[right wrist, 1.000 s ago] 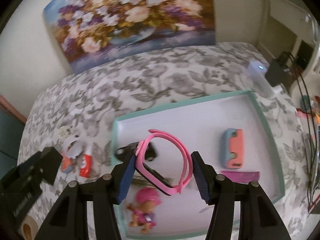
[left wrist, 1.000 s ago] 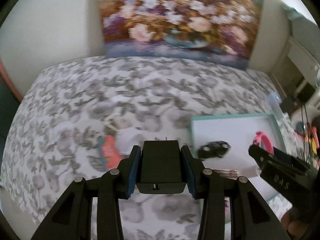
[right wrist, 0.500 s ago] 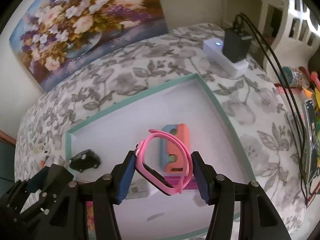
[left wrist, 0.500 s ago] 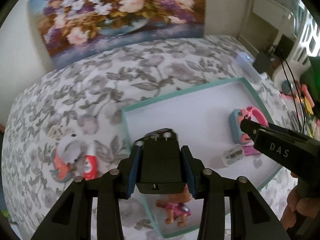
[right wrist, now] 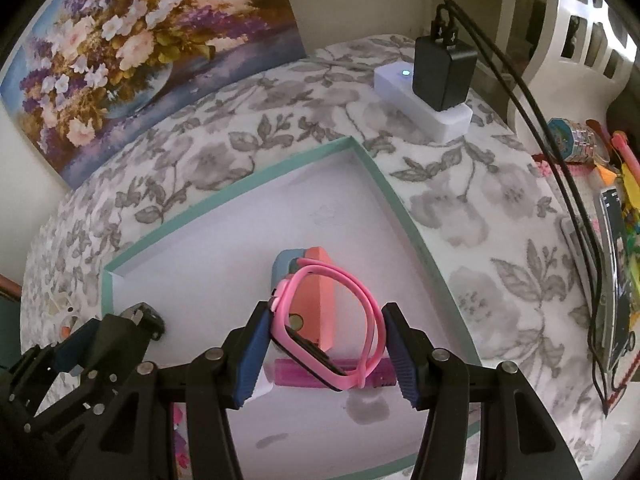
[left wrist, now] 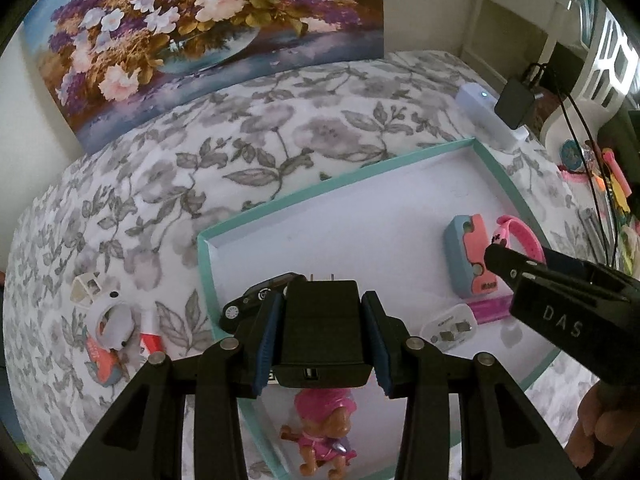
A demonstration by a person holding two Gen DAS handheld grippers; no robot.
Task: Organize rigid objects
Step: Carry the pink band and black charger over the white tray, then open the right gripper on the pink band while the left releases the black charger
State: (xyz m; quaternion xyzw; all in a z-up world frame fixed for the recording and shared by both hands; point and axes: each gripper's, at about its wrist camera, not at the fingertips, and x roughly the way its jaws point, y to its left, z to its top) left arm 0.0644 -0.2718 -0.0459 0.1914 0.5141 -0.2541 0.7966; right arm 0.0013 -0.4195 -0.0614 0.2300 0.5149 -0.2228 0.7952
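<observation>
Since 1 second ago, both grippers have shifted from the tray's left edge to positions over the tray (left wrist: 404,184); the orange-and-blue block (left wrist: 470,258), previously distant, now lies just below the right gripper.

The left gripper (left wrist: 322,338) points steeply down, clenched on the black charger (left wrist: 322,328), prongs facing away. The charger hangs above the tray's near-left area, over the black toy car (left wrist: 256,304), with the pink doll (left wrist: 324,432) nearer the camera.

The right gripper (right wrist: 324,350) points steeply down, its 2 pads gripping the pink watch (right wrist: 328,320) above the tray's middle, over the block and a purple bar (right wrist: 288,372).

Beyond the tray's far corner sits a white power strip (right wrist: 420,100) carrying 1 black adapter (right wrist: 442,68).
</observation>
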